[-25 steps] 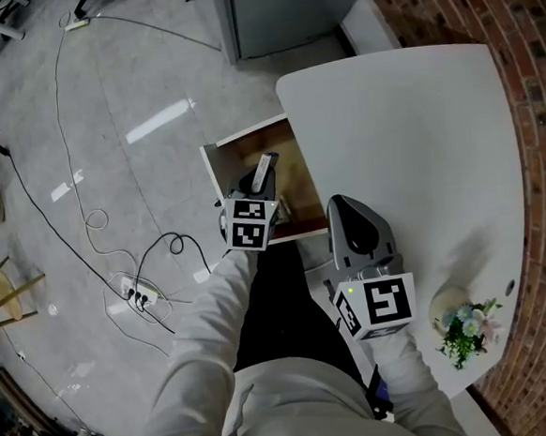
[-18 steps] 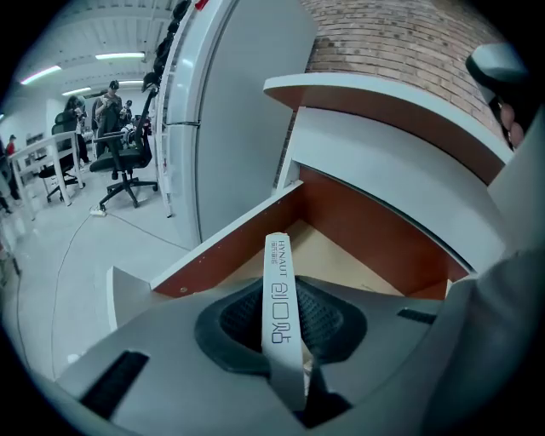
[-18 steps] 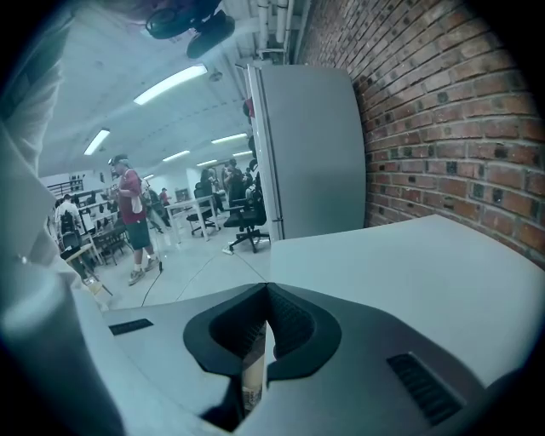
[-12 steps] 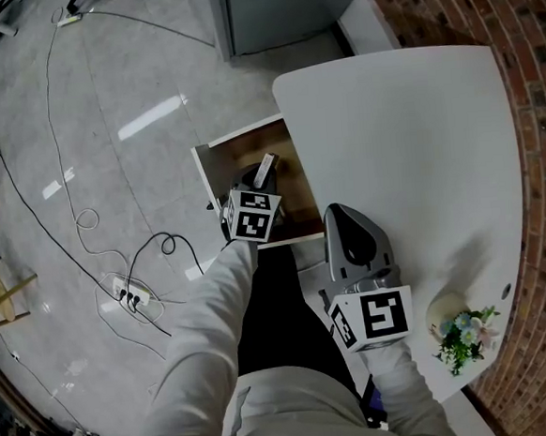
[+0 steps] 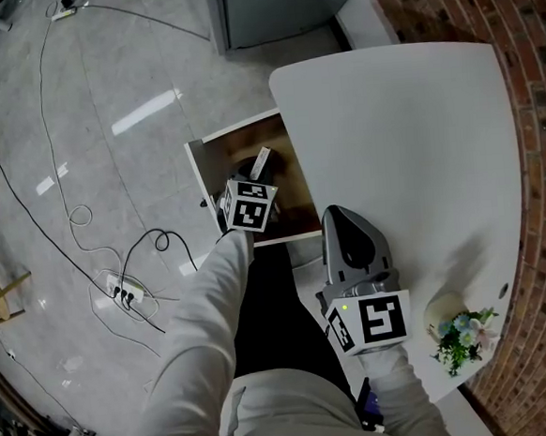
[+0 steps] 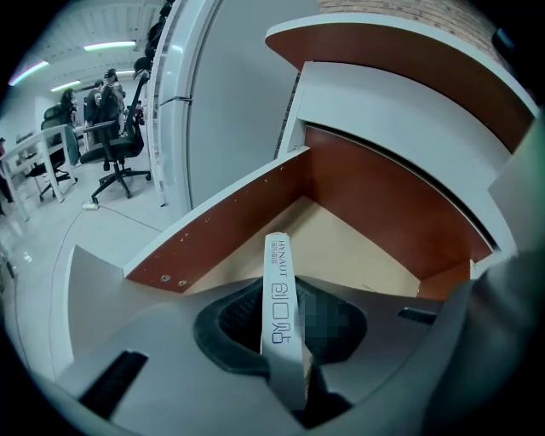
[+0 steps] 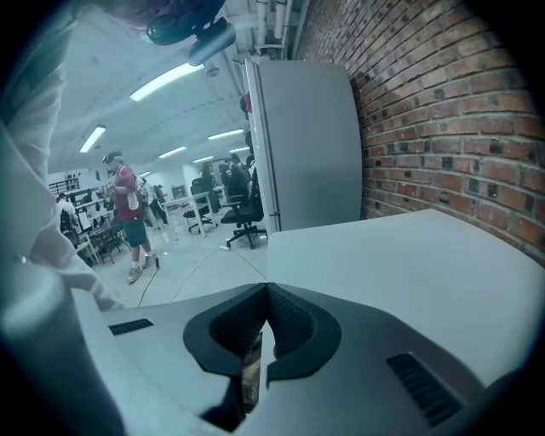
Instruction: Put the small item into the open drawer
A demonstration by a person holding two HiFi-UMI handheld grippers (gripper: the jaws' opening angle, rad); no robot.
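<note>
1. At the far left of the head view, a thin black cable [image 5: 27, 199] runs in loops over the grey floor [image 5: 130, 73]. It leads to a white power strip [image 5: 126, 292].
2. The drawer [image 5: 197, 171] is pulled out from under the table's left edge and stands open. It has a white front panel and a brown wooden inside.
3. The left gripper [image 5: 249, 178] points down into the drawer opening. Its jaws are closed only partly, because they press on the small item [image 6: 279, 289] from both sides.
4. The small item is a thin, flat white box with dark print on its narrow side. It sticks forward out of the jaws, above the light wooden bottom of the drawer. It is not lying in the drawer, as the gripper holds it.
5. The right gripper [image 5: 340, 215] hovers at the near left edge of the white table [image 5: 408, 136], to the right of the drawer. Its jaws are together and hold nothing.
6. A small round pot [image 5: 442, 307] with a bunch of flowers [image 5: 463, 331] stands on the table near its right edge.
7. A red brick wall [image 5: 540, 144] runs along the right side.
</note>
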